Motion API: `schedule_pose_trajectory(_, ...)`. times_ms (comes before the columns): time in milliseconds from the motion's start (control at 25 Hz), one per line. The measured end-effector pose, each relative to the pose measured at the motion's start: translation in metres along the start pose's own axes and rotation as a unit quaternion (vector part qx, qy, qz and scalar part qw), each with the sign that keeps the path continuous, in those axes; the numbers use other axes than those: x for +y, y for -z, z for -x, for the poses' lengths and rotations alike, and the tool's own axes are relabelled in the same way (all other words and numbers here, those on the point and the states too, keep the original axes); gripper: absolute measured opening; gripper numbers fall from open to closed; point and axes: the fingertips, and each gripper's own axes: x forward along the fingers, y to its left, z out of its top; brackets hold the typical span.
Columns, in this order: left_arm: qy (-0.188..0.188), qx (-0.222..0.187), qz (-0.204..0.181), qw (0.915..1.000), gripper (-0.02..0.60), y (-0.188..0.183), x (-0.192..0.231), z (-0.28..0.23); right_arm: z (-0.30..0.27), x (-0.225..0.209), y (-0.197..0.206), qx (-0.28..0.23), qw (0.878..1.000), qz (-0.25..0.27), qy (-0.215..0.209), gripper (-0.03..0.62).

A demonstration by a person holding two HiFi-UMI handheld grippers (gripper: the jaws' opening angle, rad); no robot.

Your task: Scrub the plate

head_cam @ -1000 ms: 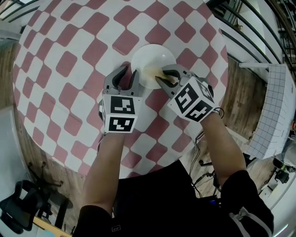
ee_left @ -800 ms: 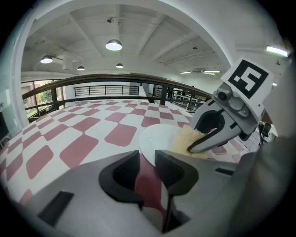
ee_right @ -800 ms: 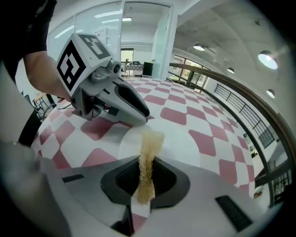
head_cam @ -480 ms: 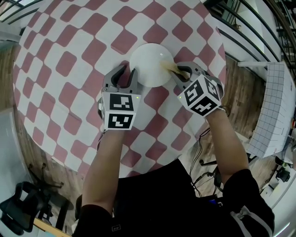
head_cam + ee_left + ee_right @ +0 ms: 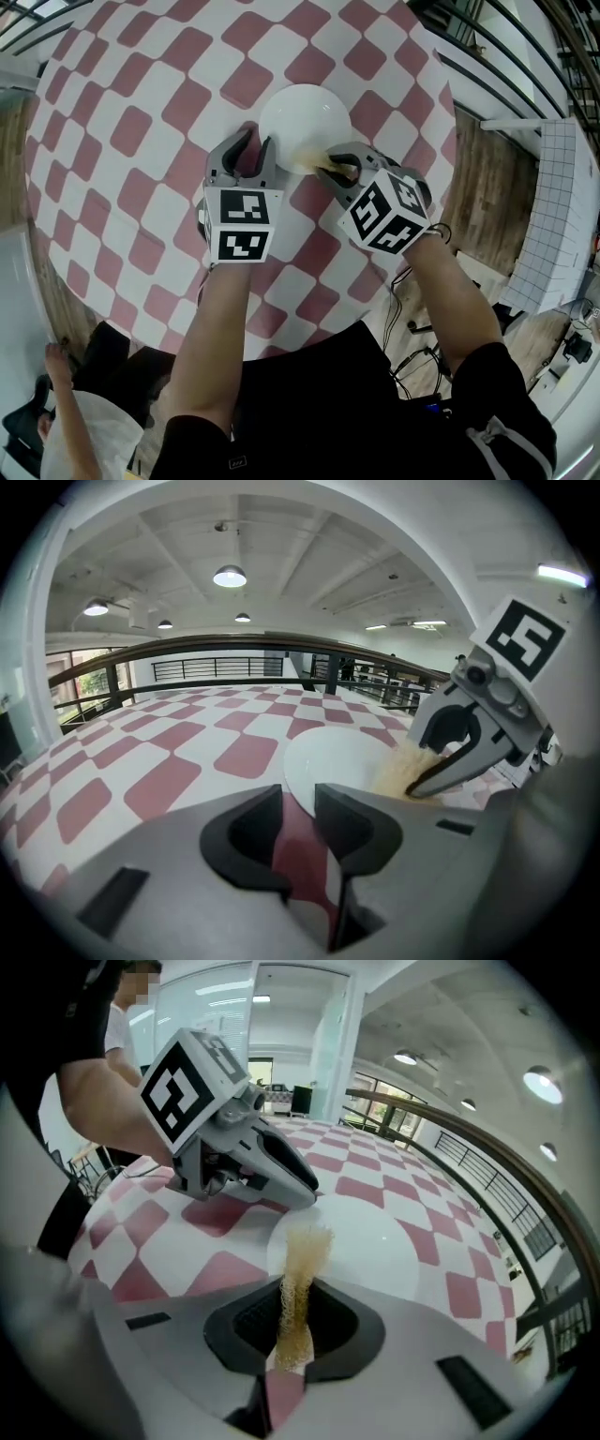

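A white plate lies flat on the red-and-white checked tablecloth. My left gripper sits at the plate's near-left rim with its jaws apart. The left gripper view shows the rim of the plate running in by the right finger of my left gripper, with red cloth in the gap. My right gripper is shut on a yellowish mesh scrubber, whose tip rests on the plate's near edge. In the right gripper view the scrubber stands up from my right gripper over the plate.
The round table's near edge curves close to the person's body. A dark railing and a white gridded board stand to the right over wooden floor. Another person is at the lower left.
My right gripper swung the scrubber out to the plate's right rim, then back left to its near edge. The left gripper stayed put. A person has come into view at the lower left.
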Motion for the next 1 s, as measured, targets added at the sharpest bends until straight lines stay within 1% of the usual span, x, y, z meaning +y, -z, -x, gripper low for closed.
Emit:
schedule_pose_trajectory(120,0.008,0.0,0.0,1.0,0.11,-0.001,0.0,0.0,0.0,-0.009,0.005,-0.001,1.0,-0.013,0.011,0.044)
schedule_pose_trajectory(200,0.005,0.003,-0.005,1.0,0.107,0.0,0.0,0.0,0.001,-0.02,0.009,0.003,1.0,-0.018,0.022,0.044)
schedule_pose_trajectory(400,0.0,0.002,-0.011,0.9999,0.104,0.002,-0.001,0.0,0.004,-0.057,0.022,0.009,0.997,-0.036,0.069,0.044)
schedule_pose_trajectory(520,0.004,0.001,-0.009,0.9999,0.104,0.001,-0.002,0.0,0.003,-0.084,0.024,0.018,0.993,-0.033,0.112,0.044)
schedule_pose_trajectory(600,0.004,-0.002,-0.012,0.9999,0.103,0.0,-0.001,0.0,0.004,-0.114,0.028,0.047,0.986,-0.019,0.157,0.044)
schedule_pose_trajectory(680,0.013,-0.002,-0.002,0.9999,0.103,0.0,0.0,-0.002,0.013,-0.141,0.03,0.065,0.979,-0.02,0.194,0.044)
schedule_pose_trajectory(720,0.024,-0.004,0.008,0.9997,0.103,-0.001,0.0,-0.001,0.022,-0.148,0.025,0.057,0.977,-0.027,0.205,0.044)
schedule_pose_trajectory(800,0.04,-0.014,0.029,0.9987,0.103,-0.005,0.004,0.006,0.045,-0.145,0.006,0.028,0.976,-0.034,0.216,0.044)
schedule_pose_trajectory(840,0.041,-0.019,0.03,0.9985,0.103,-0.009,0.006,0.012,0.054,-0.138,-0.004,0.013,0.976,-0.034,0.214,0.044)
schedule_pose_trajectory(1000,0.044,-0.033,0.006,0.9985,0.103,-0.029,0.0,0.042,0.086,-0.099,-0.022,-0.017,0.979,-0.046,0.196,0.044)
